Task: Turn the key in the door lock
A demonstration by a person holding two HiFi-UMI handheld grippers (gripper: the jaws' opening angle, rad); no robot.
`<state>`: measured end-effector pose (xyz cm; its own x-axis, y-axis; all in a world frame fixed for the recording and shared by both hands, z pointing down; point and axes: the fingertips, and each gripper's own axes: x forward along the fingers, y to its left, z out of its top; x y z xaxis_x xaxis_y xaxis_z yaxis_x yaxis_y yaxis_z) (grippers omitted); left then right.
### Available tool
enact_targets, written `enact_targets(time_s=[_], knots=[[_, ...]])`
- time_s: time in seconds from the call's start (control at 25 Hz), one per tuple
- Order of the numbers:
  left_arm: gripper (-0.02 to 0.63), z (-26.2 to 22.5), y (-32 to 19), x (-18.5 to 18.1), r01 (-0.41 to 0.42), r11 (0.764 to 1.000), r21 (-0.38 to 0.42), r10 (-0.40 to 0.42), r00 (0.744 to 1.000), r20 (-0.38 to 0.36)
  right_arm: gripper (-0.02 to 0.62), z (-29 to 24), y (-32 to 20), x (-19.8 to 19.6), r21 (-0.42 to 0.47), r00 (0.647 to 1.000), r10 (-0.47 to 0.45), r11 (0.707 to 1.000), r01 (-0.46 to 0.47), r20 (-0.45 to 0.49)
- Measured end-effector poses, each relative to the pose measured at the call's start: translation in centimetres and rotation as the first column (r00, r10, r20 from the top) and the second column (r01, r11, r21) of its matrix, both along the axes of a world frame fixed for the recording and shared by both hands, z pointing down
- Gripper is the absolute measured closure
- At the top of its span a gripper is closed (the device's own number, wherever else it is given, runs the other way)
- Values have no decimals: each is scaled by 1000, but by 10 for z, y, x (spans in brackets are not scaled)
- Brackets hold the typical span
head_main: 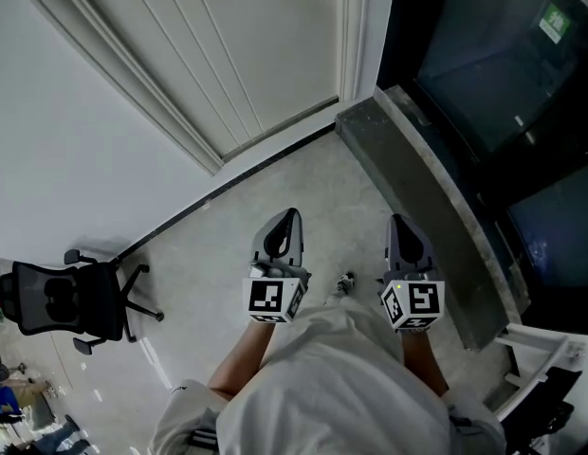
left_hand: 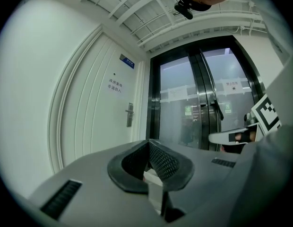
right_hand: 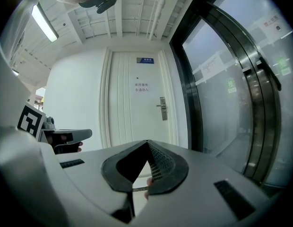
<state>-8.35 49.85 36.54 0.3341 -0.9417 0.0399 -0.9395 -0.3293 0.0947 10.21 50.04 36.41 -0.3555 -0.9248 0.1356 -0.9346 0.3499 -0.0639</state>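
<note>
Looks bright and flat, lit mostly from the long white ceiling tube lamp (right_hand: 44, 21). Nearly washes out the white panelled door (right_hand: 137, 108). Goes murky on the tall dark glass doors (head_main: 493, 64), with faint green glare. Bends hard at the edges in both gripper views, black corners too. Blurs up close; throws only weak shadows on the pale grey floor (head_main: 303, 207).

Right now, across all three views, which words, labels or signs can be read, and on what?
Nothing reads clearly.
Blue plaque, top of the white door: too small.
Two-line notice on that door: blurred characters.
Paper notice on the glass door: too small.
Green sign in the dark glass, head view: blurred.
</note>
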Motion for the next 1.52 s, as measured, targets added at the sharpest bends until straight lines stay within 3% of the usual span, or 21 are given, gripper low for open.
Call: enact_targets(time_s=[0.32,0.68,0.84,1.52], knots=[[597,3,-46,33,15,1000,-12,-15,1000,6,598,5,-49,39,-11,1000,-9,1000,9,-4],[597,8,-82,30,67,998,-10,-68,998,-8,598,10,-89,29,-19,997,-75,997,75,-20],[597,16,-105,37,52,998,-27,-52,999,-1,598,19,-109,36,-35,998,-56,998,55,-28],[597,8,-300,45,-18,1000,-4,18,1000,-5,598,18,-284,43,-48,997,3,999,-6,-72]])
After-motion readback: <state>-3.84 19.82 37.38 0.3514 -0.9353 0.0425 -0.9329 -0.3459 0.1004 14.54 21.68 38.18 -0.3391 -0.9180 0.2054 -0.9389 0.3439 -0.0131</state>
